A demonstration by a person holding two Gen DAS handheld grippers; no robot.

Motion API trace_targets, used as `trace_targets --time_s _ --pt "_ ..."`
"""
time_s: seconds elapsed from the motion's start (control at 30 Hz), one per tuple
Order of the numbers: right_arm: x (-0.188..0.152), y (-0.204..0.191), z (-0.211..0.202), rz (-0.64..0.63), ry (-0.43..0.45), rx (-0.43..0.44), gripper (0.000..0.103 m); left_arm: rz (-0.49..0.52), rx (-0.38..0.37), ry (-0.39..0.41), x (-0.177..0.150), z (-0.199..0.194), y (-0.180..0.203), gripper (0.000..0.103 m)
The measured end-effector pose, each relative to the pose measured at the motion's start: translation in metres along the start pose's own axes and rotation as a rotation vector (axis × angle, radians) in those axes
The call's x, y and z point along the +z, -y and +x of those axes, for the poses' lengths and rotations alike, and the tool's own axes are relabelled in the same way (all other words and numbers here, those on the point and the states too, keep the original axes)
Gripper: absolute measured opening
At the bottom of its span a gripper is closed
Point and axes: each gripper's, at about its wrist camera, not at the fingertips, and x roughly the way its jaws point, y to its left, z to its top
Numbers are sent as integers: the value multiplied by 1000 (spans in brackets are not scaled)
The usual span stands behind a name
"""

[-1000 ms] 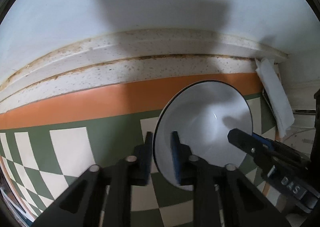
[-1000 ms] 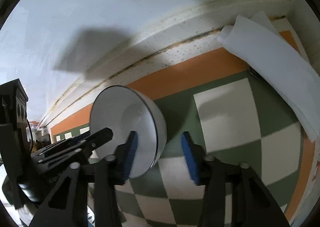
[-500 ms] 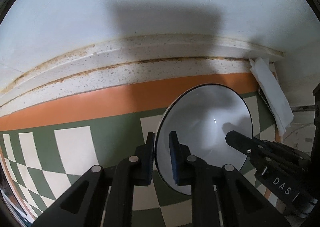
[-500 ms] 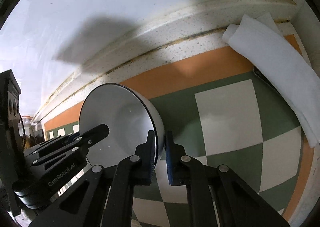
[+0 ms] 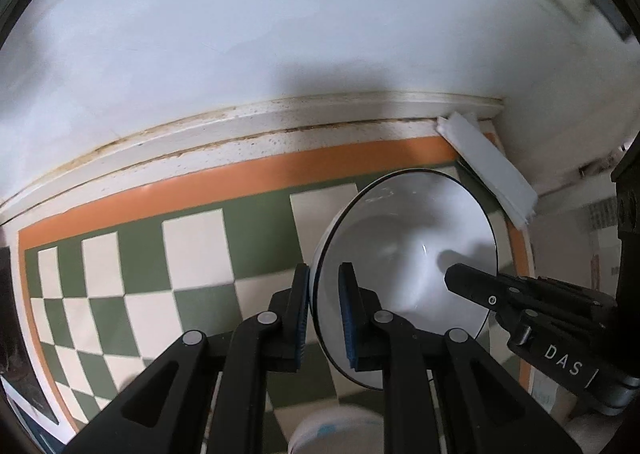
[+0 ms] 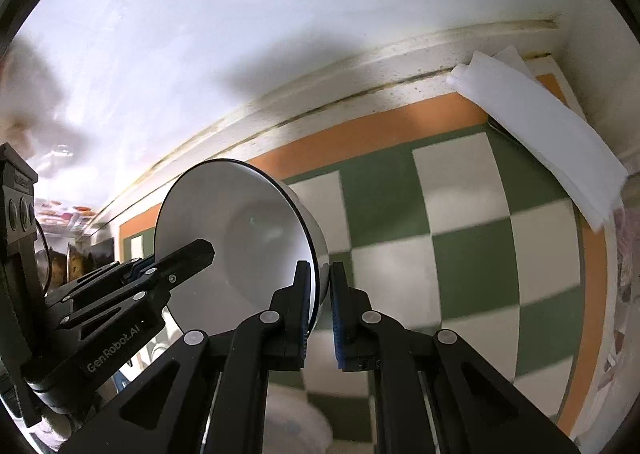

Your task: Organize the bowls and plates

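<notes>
A white bowl [image 5: 404,254] with a thin dark rim hangs above the green and cream checked mat [image 5: 192,254], held from two sides. My left gripper [image 5: 323,306] is shut on its near-left rim, one pad inside and one outside. My right gripper [image 6: 319,294] is shut on the opposite rim of the same bowl [image 6: 236,238]. Each view shows the other gripper's fingers reaching over the bowl: the right gripper [image 5: 472,286] in the left wrist view, the left gripper [image 6: 188,258] in the right wrist view. The bowl's inside looks bare.
A folded white cloth [image 5: 488,165] lies at the mat's far right corner against the speckled ledge [image 5: 280,121] and white wall. A pale round object [image 5: 340,430] shows blurred below the grippers. Clutter [image 6: 60,213] sits at the far left of the right wrist view.
The right gripper closed onto the bowl's rim. Both grippers then rose with the bowl, so the mat looks farther away and more of it shows.
</notes>
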Motion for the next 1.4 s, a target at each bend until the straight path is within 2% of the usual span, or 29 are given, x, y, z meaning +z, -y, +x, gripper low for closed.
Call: trace_targets --time_s 0.23,0.37,0.7,0.97,1.4 --pt "-60 -18 -42 -8 35 9 12 25 -27 44 -50 -42 0 13" --pt "-98 -27 -60 -12 47 4 12 34 -38 46 -78 -54 3 13" --pt "-183 -28 -54 9 6 8 12 49 -35 7 -145 -50 -3 13" --pt "-209 -17 -28 15 -43 -7 12 44 -15 -53 -171 -23 -5 13" --pt "-202 -2 -1 20 -97 -38 12 60 32 -117 -176 9 0 13"
